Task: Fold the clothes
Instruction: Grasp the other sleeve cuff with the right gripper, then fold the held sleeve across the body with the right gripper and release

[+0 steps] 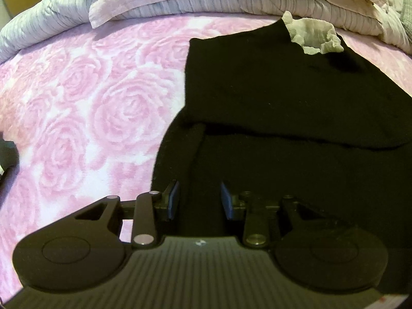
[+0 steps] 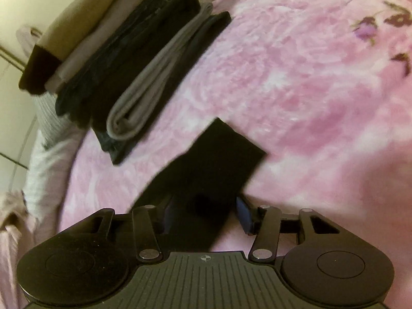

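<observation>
Black garment (image 1: 283, 97) lies spread on the pink rose-print blanket (image 1: 90, 108) of the bed, already folded over once by the look of it, with a pale ruffled collar (image 1: 312, 34) at the far end. From the left wrist view its long axis runs away from the left claw (image 1: 199, 200), which sits right over the near edge. That claw's pads stand apart with dark cloth between them, but I can't tell if they actually press on it.

On the other side, a black strip of fabric (image 2: 219, 159) reaches diagonally up and right from the right claw (image 2: 206, 213). Jaws there are parted and the cloth looks loose in the gap, not pinched.

Stack of folded clothes (image 2: 123, 59) waits further off, up-left of the right claw, so I'd guess that hand is nearer for stacking.
</observation>
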